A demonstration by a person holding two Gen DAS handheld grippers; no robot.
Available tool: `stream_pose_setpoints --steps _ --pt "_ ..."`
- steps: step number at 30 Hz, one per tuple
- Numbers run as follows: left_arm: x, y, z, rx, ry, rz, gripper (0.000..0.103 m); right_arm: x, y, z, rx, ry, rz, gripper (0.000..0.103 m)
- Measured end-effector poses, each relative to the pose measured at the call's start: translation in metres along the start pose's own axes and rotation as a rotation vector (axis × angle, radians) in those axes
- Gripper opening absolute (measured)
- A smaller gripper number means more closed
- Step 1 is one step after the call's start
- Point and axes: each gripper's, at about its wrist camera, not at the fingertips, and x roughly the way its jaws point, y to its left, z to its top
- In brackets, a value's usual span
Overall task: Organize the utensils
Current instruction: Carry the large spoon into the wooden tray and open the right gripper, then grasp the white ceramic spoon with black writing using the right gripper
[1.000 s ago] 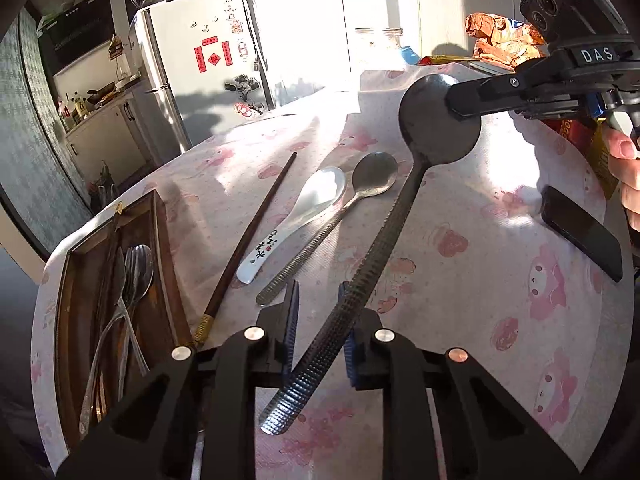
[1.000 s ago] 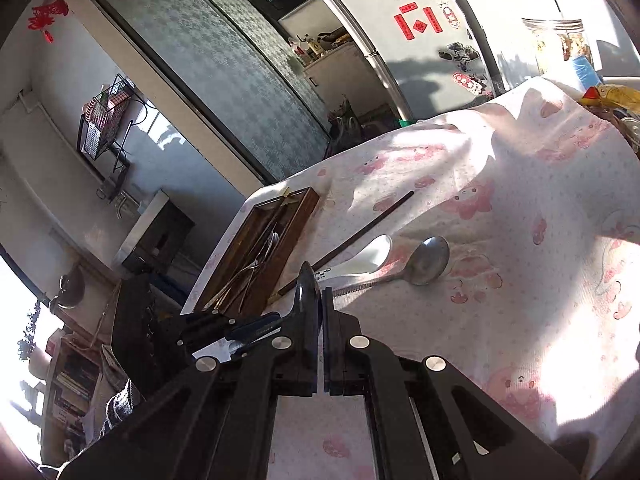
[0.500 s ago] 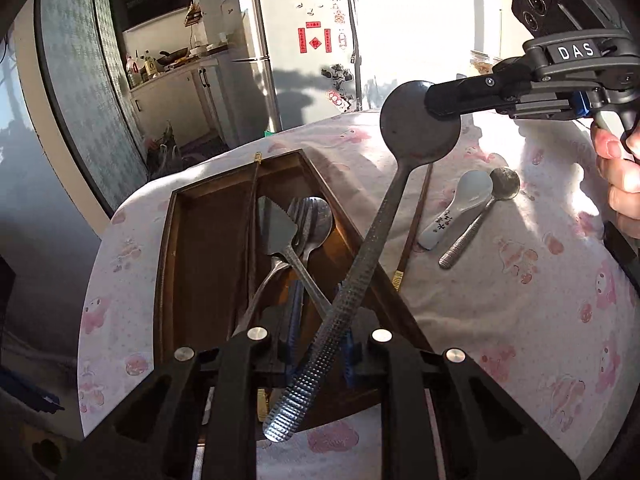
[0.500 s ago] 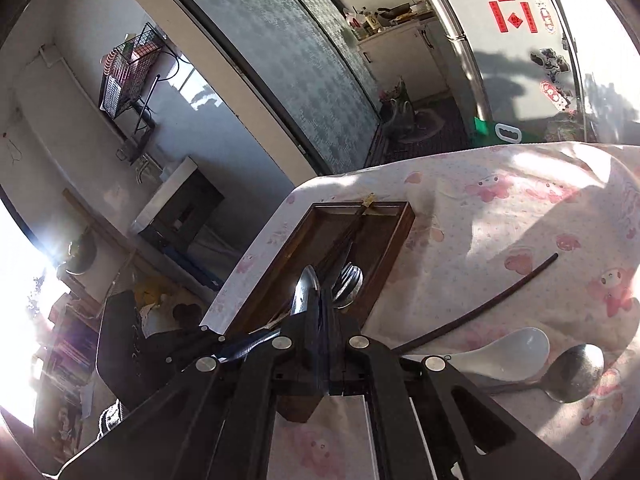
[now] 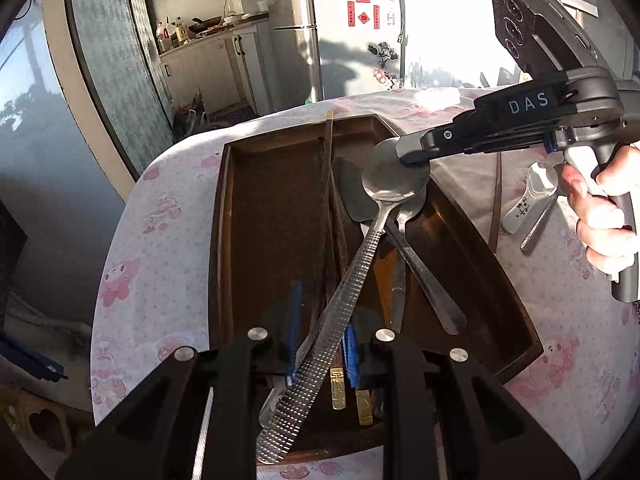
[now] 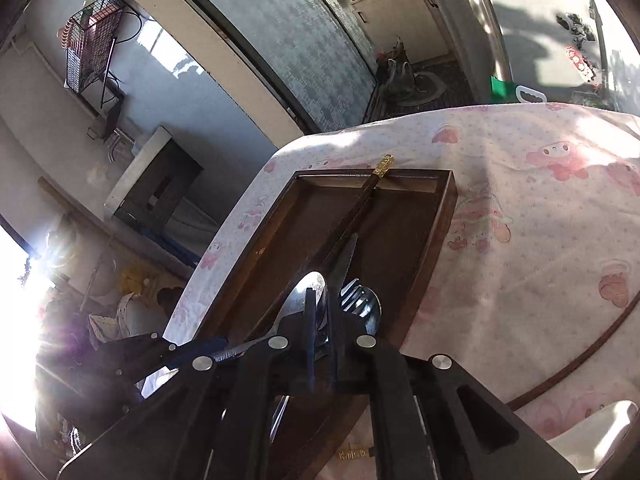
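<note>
Over tray [image 5: 224,240]: my left gripper [image 5: 320,344] pinches ladle [image 5: 352,280] handle, right gripper [image 5: 412,152] jaws just easing apart around bowl, so it drops beside other spoons.

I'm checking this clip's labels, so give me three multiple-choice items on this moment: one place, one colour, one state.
1. Where is the white spoon?
A. On the floor
B. On the tablecloth, to the right of the other utensils' holder in the left wrist view
C. On the kitchen counter

2. What colour is the tray?
A. White
B. Dark brown
C. Green

3. What is the left gripper doing?
A. Open, holding nothing
B. Shut on a chopstick
C. Shut on the handle of the textured spoon

Key: 1 B, it lies on the pink-printed cloth beyond the tray's right wall. 2 B, its walls and floor are dark brown wood. 3 C, the ridged handle runs between its blue pads, with the bowl over the tray.
</note>
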Motion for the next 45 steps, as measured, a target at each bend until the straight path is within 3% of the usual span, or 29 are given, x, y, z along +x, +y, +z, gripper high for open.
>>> stream_pose_setpoints --steps 3,6,12,20,24,29,36,39,41,43,45 --pt "-0.007 -0.001 -0.001 -0.002 -0.015 -0.004 0.032 -0.011 0.003 -0.001 -0.007 -0.019 0.001 0.016" --pt "-0.017 -0.006 0.0 -0.01 -0.038 -0.017 0.042 -0.026 0.003 -0.001 -0.003 -0.042 -0.012 0.038" --pt "-0.037 -0.02 0.006 0.002 -0.074 -0.008 0.044 -0.074 -0.017 -0.007 0.014 -0.097 -0.064 0.038" --pt "-0.043 -0.07 0.01 0.054 -0.098 -0.091 0.045 -0.153 -0.086 -0.048 0.117 -0.164 -0.191 0.038" --pt "-0.036 -0.1 0.01 0.092 -0.093 -0.14 0.045 -0.168 -0.111 -0.07 0.167 -0.169 -0.217 0.038" --pt "-0.024 -0.128 0.012 0.121 -0.081 -0.181 0.046 -0.156 -0.121 -0.079 0.182 -0.143 -0.208 0.038" --pt "-0.004 -0.15 0.022 0.149 -0.066 -0.209 0.046 -0.121 -0.12 -0.075 0.177 -0.093 -0.252 0.037" --pt "0.001 -0.154 0.026 0.175 -0.082 -0.211 0.046 -0.112 -0.121 -0.075 0.194 -0.085 -0.233 0.033" --pt "0.007 -0.156 0.029 0.191 -0.086 -0.218 0.046 -0.111 -0.123 -0.075 0.189 -0.089 -0.243 0.024" --pt "0.016 -0.158 0.033 0.192 -0.068 -0.21 0.046 -0.112 -0.127 -0.076 0.193 -0.09 -0.229 0.006" --pt "0.024 -0.16 0.036 0.196 -0.057 -0.205 0.046 -0.115 -0.131 -0.077 0.204 -0.097 -0.201 0.006"
